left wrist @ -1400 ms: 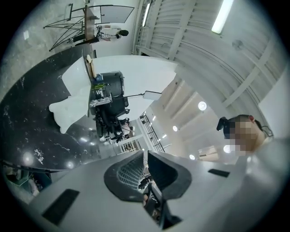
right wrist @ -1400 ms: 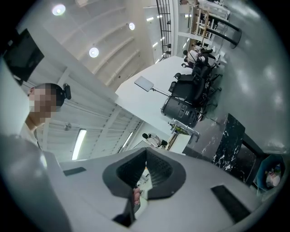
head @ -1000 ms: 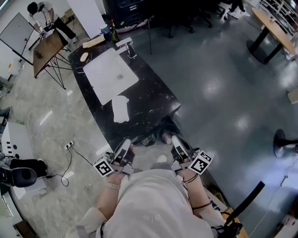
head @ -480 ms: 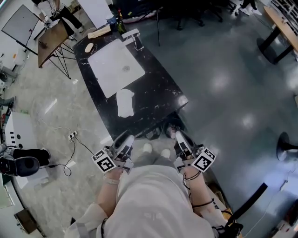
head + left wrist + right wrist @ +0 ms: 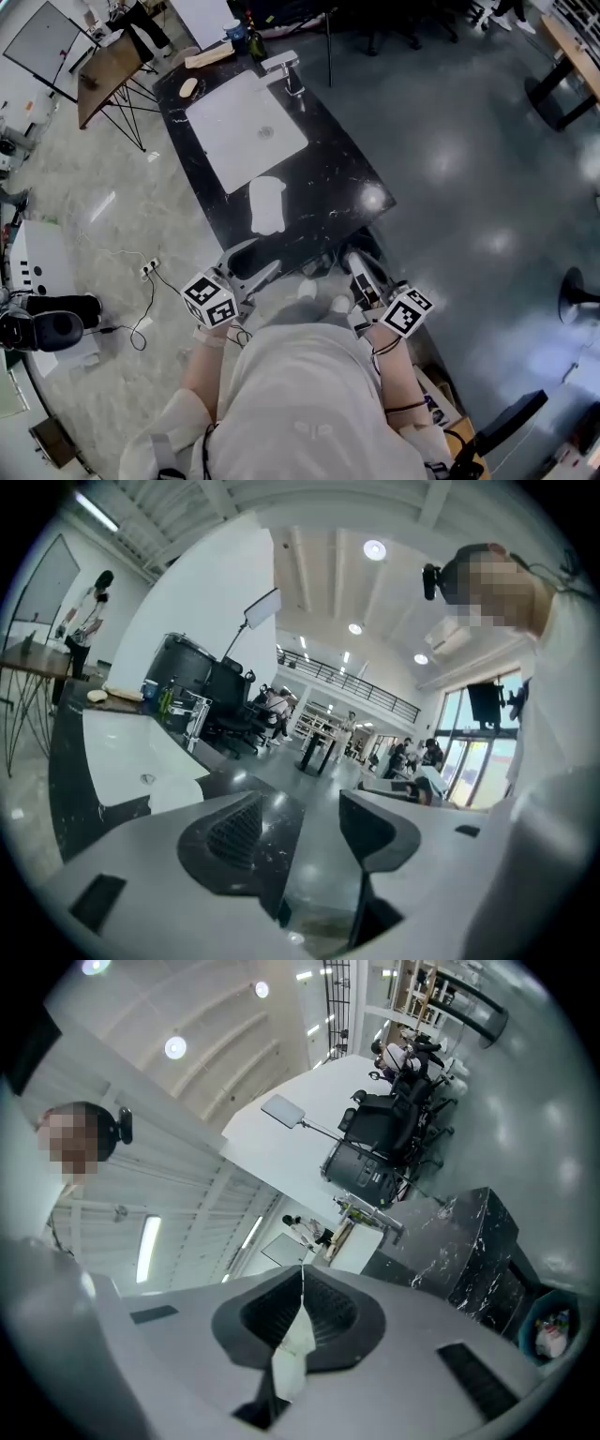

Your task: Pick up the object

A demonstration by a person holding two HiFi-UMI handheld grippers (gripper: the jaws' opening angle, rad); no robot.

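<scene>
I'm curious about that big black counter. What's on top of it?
A white sink is set into the counter, a faucet beside it. A white object lies nearer the person, and bottles stand at the far end. Anything beneath that white object is covered.

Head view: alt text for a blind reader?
A person faces a black counter holding a white sink and a white object. The left gripper holds nothing, its jaws having just been opening; the right gripper is shut.

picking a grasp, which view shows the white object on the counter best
Head view: the white object lies in full on the black counter. Left gripper view shows part of it behind a jaw; right gripper view shows none.
</scene>
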